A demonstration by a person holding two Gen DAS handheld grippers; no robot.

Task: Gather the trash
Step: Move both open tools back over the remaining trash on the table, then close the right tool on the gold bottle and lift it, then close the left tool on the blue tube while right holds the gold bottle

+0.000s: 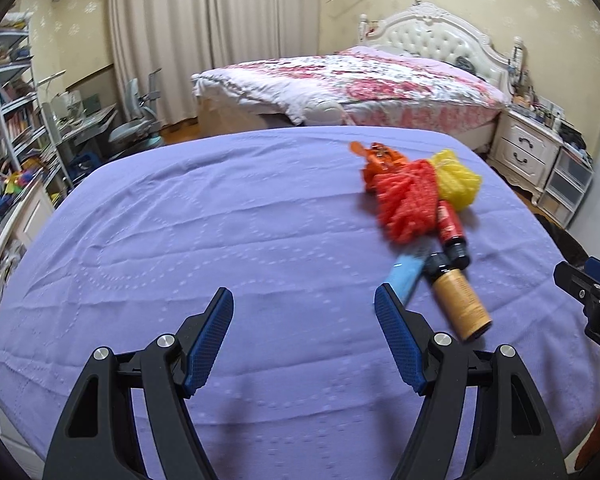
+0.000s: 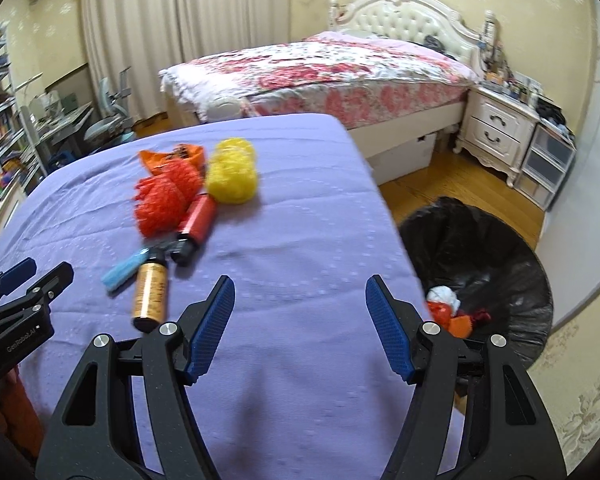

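Trash lies in a pile on the purple cloth-covered table (image 1: 180, 240): an orange wrapper (image 1: 380, 158), a red foam net (image 1: 410, 204), a yellow foam net (image 1: 458, 178), a red bottle (image 1: 452, 226), a tan bottle (image 1: 462, 304) and a light blue item (image 1: 406, 276). The pile also shows in the right wrist view: the red net (image 2: 162, 200), the yellow net (image 2: 232, 174), the tan bottle (image 2: 150, 294). My left gripper (image 1: 304, 300) is open and empty, left of the pile. My right gripper (image 2: 300, 288) is open and empty over the table's right edge. A black-lined bin (image 2: 496, 256) stands on the floor at the right.
The bin holds some white, red and orange trash (image 2: 450, 308). A bed (image 2: 340, 68) with a floral quilt stands behind the table, with a white nightstand (image 2: 496, 128) beside it. Shelves and a desk chair (image 1: 134, 120) stand at far left.
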